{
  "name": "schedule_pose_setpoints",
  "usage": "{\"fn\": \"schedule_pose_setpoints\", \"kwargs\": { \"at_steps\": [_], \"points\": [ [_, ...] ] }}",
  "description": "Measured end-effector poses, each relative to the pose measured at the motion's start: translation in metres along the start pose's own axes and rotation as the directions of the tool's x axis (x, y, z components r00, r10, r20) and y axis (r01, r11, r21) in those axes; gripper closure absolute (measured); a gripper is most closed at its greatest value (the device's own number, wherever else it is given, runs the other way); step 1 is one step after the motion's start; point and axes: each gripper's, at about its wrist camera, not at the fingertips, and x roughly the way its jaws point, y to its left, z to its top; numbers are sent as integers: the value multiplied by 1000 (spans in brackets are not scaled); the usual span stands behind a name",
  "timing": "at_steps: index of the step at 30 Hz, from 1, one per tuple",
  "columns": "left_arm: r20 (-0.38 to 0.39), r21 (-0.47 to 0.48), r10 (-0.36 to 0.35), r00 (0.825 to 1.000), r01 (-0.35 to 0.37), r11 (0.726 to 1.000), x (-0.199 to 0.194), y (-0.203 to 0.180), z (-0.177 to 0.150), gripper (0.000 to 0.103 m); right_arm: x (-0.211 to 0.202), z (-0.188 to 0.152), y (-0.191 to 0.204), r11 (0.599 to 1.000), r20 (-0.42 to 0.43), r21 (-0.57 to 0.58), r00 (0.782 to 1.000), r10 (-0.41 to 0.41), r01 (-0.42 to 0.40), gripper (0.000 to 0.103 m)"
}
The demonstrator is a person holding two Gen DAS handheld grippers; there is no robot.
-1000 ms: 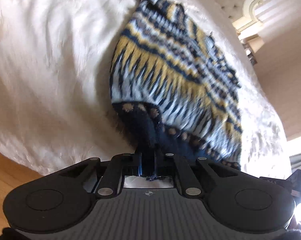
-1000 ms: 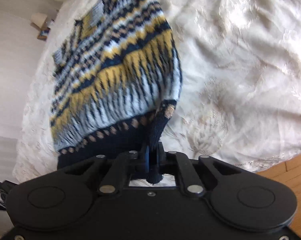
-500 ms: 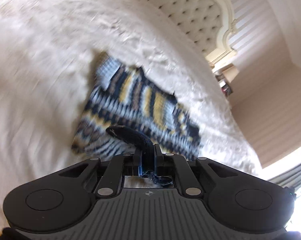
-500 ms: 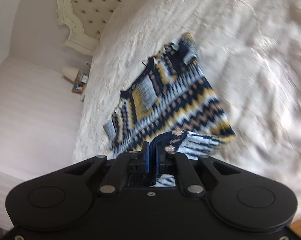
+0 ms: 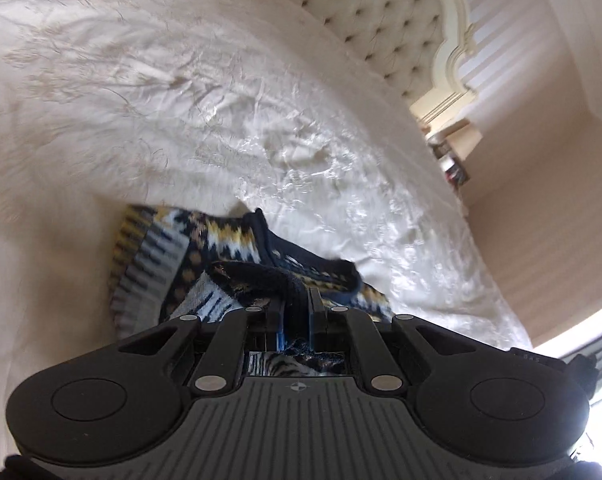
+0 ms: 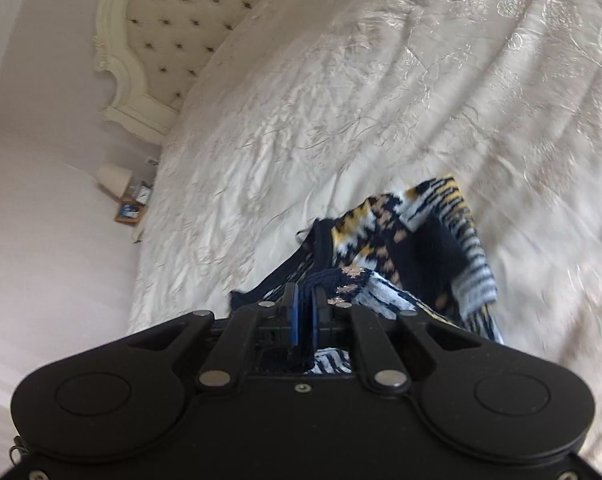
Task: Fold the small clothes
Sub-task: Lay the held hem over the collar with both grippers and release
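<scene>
A: Tongs first, left wrist view. Left tongs (image 5: 295,312) are clenched on a dark navy ribbed edge of the knit sweater (image 5: 221,248); the fabric runs between the jaws and out the back.

B: Where's the sweater?

A: On the bed (image 5: 181,100), bunched right in front of the tongs. Navy, yellow, pale blue and tan pattern, one layer doubled over another. Cream bedspread all round it, embroidered and wrinkled. Tufted headboard (image 5: 361,12) at top, a beige wall (image 5: 549,160) at right.

B: Right wrist view?

A: Right tongs (image 6: 305,304) clamped too, blue pads pressed on a navy hem with tan motifs. The same sweater (image 6: 421,240) lies heaped just ahead and to the right, on the bed (image 6: 341,100). Its far edge is motion-blurred, so I can't tell how neatly the layers line up.

B: Anything else?

A: Headboard (image 6: 161,40) upper left, a small lamp (image 6: 113,178) on a nightstand (image 6: 129,212) beside the bed, well apart from the sweater.
</scene>
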Motion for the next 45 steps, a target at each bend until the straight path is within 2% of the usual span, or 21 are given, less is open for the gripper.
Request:
{"fn": "schedule_pose_setpoints", "kwargs": {
  "at_steps": [6, 11, 16, 20, 23, 26, 28, 30, 34, 37, 41, 43, 45],
  "points": [
    [-100, -18, 48, 994, -50, 999, 65, 21, 29, 93, 57, 21, -4, 992, -25, 12, 992, -124, 124, 90],
    [-179, -4, 93, 979, -95, 995, 101, 32, 43, 91, 91, 25, -5, 976, -46, -9, 975, -218, 218, 89],
    [-241, 8, 120, 963, -122, 992, 127, 41, 54, 90, 112, 29, -7, 964, -63, -16, 962, -265, 264, 88],
    [-286, 38, 127, 950, -122, 992, 140, 44, 61, 89, 123, 32, -7, 956, -67, -22, 954, -292, 292, 82],
    [-329, 64, 132, 935, -117, 991, 148, 45, 66, 84, 126, 35, -10, 953, -64, 6, 951, -302, 303, 79],
    [-333, 81, 129, 934, -108, 991, 148, 42, 70, 67, 124, 38, -13, 940, -30, 24, 940, -340, 341, 57],
    [-303, 76, 129, 944, -111, 991, 143, 42, 76, 45, 122, 41, -18, 933, -19, 54, 934, -356, 356, 56],
    [-274, 47, 146, 951, -138, 989, 138, 45, 85, 35, 118, 45, -21, 931, -12, 67, 934, -358, 358, 56],
    [-196, 75, 213, 957, -202, 977, 123, 49, 104, 35, 102, 49, -17, 935, 21, 26, 935, -354, 353, 56],
    [-175, 123, 223, 959, -203, 971, 106, 43, 106, 35, 92, 48, -8, 942, 26, -46, 943, -331, 332, 56],
    [-215, 202, 236, 948, -194, 960, 85, 35, 75, 34, 83, 36, 2, 939, -19, -193, 956, -292, 283, 56],
    [-244, 217, 230, 942, -178, 960, 75, 35, 50, 34, 80, 24, 3, 927, -52, -260, 955, -292, 269, 56],
    [-283, 215, 237, 930, -179, 960, 70, 36, 25, 34, 79, 11, 2, 907, -83, -325, 947, -310, 269, 56]
  ]
}}
